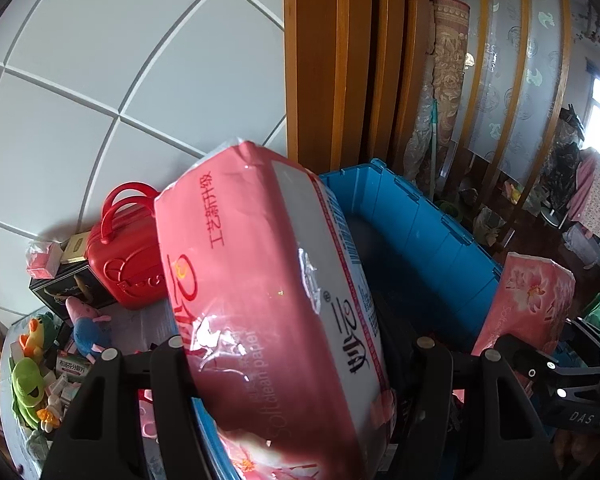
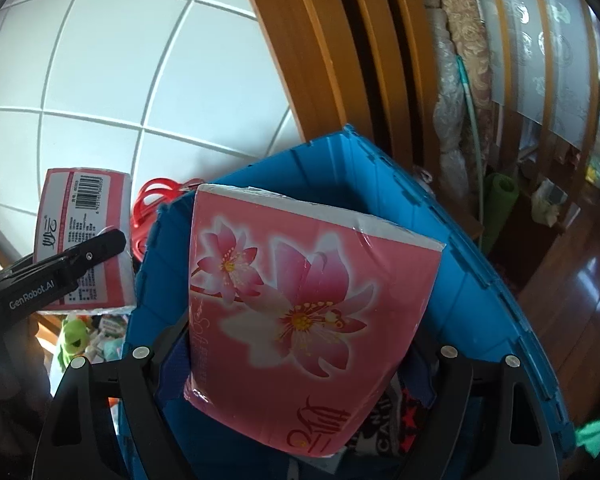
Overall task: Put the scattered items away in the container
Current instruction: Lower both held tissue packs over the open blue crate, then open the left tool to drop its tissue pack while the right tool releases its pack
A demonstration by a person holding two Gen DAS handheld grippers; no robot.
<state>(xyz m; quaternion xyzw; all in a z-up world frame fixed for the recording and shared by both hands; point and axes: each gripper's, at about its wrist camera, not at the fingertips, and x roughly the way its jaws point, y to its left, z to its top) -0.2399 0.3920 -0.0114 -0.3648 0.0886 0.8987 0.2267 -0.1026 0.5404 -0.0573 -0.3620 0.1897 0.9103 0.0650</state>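
White wall tiles and a wooden door frame are filling the background behind a cluttered table, where a blue storage crate (image 1: 420, 236) is standing open.

From the left wrist view, the left gripper (image 1: 296, 360) is carrying a pink tissue pack (image 1: 260, 280), its jaws clamped across the pack's narrow sides, the pack tilting over the crate's near rim. Beyond the crate's left wall, a red toy suitcase (image 1: 128, 256), a black box (image 1: 66, 288), a pig plush (image 1: 88, 324) and green frog toys (image 1: 30, 384) are waiting at the table's left edge. The second tissue pack (image 1: 528, 304) is showing at the crate's right side.

From the right wrist view, the right gripper (image 2: 296, 364) is holding that floral tissue pack (image 2: 300, 320) over the crate's open interior (image 2: 380, 200), jaws pressing wide on its sides. Clothing seems to be lying at the bottom already.

Both packs are looking light and soft, wrapped in slick plastic film that is crinkling and glinting; I reckon they will squash under pressure and could slide. Gripping across the middle of the narrow sides seems safest.
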